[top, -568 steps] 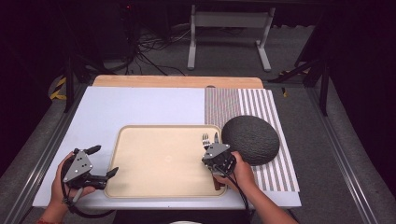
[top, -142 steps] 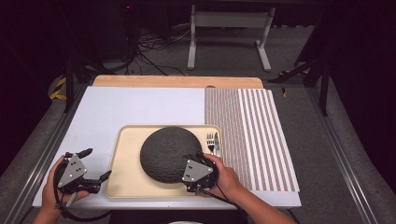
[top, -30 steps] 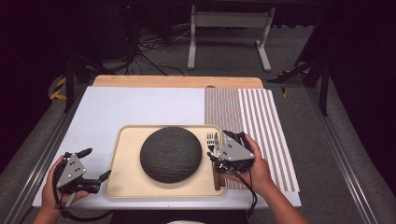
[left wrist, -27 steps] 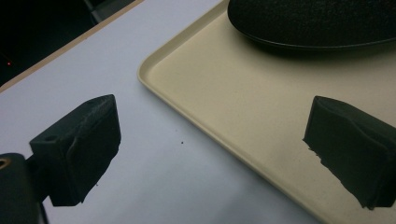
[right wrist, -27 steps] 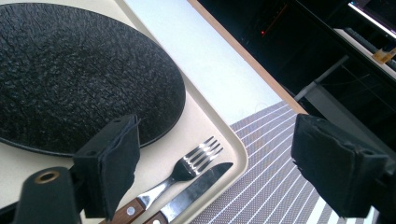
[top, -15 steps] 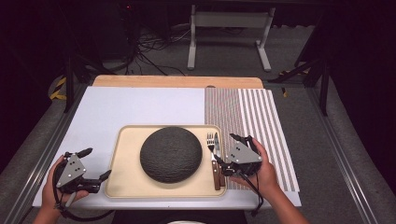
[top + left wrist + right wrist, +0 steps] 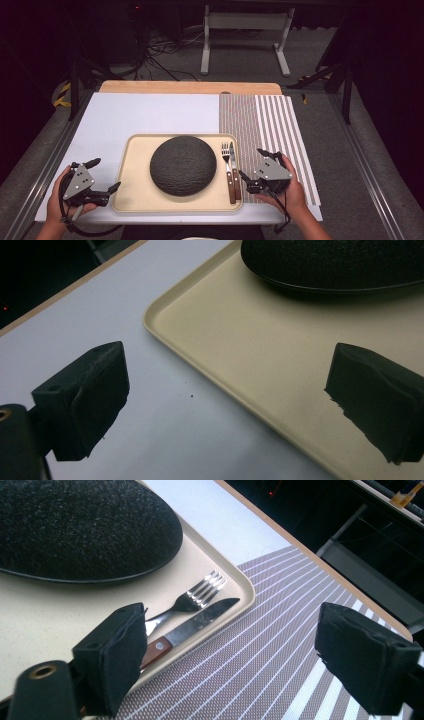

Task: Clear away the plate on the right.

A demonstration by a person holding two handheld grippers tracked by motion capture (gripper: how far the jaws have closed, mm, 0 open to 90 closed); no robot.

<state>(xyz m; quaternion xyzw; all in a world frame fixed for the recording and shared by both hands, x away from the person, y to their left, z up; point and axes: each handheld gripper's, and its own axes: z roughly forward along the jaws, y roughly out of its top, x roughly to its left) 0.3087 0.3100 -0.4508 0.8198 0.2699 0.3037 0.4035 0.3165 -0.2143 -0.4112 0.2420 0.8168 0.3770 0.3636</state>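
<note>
Three things in tray (image 7: 131, 175): plate (image 7: 183, 165), fork (image 7: 226, 159), knife (image 7: 233, 170), left tool (image 7: 104, 176) wide, right tool (image 7: 251, 164) wide, both empty

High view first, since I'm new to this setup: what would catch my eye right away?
A dark speckled plate, lying upside down like a dome, sits in the middle of a beige tray. Beside it, along the tray's right edge, lie a fork and a knife with wooden handles. The open right gripper rests on the striped placemat, the open left gripper left of the tray.
</note>
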